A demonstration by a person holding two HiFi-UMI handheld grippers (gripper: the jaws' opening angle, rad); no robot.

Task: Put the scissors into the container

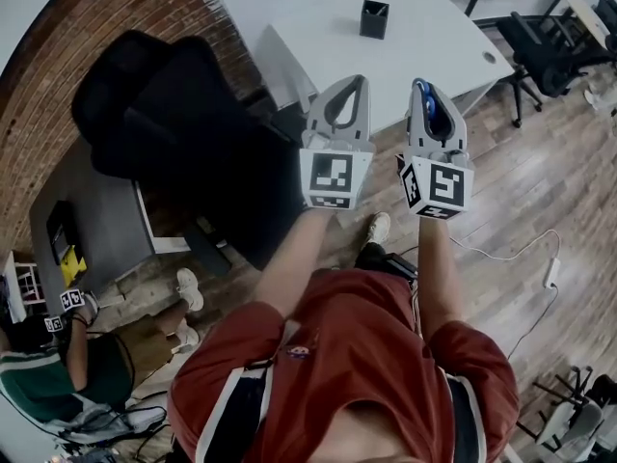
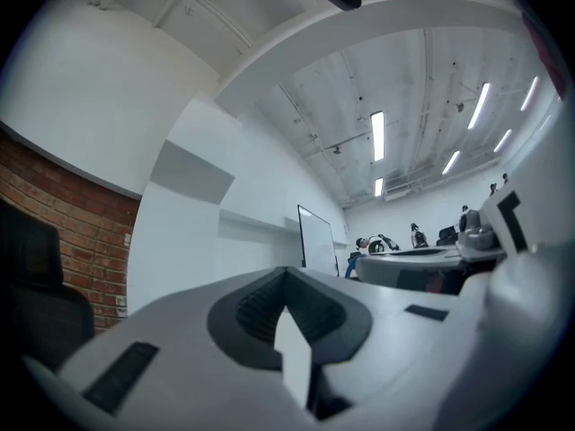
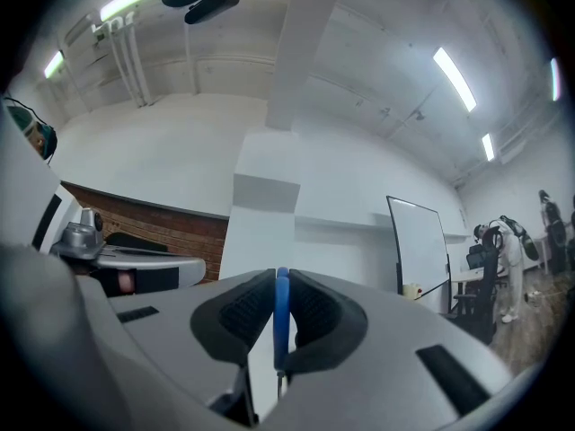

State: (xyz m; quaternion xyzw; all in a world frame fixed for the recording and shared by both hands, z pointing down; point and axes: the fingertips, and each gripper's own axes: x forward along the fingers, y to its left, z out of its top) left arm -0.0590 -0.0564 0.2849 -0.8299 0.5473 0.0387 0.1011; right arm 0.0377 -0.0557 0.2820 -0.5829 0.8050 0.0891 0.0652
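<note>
Scissors with blue handles, grasped edge-on in the right claw; left claw clenched on nothing. Black square container stands well apart on the white rectangular surface.

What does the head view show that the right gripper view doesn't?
Head view only: the black container on the white table, the office chair, the wood floor. Right gripper view only: ceiling lights, a whiteboard. Both: the right gripper, jaws shut on the blue scissors, the left gripper beside it, and the brick wall.
</note>
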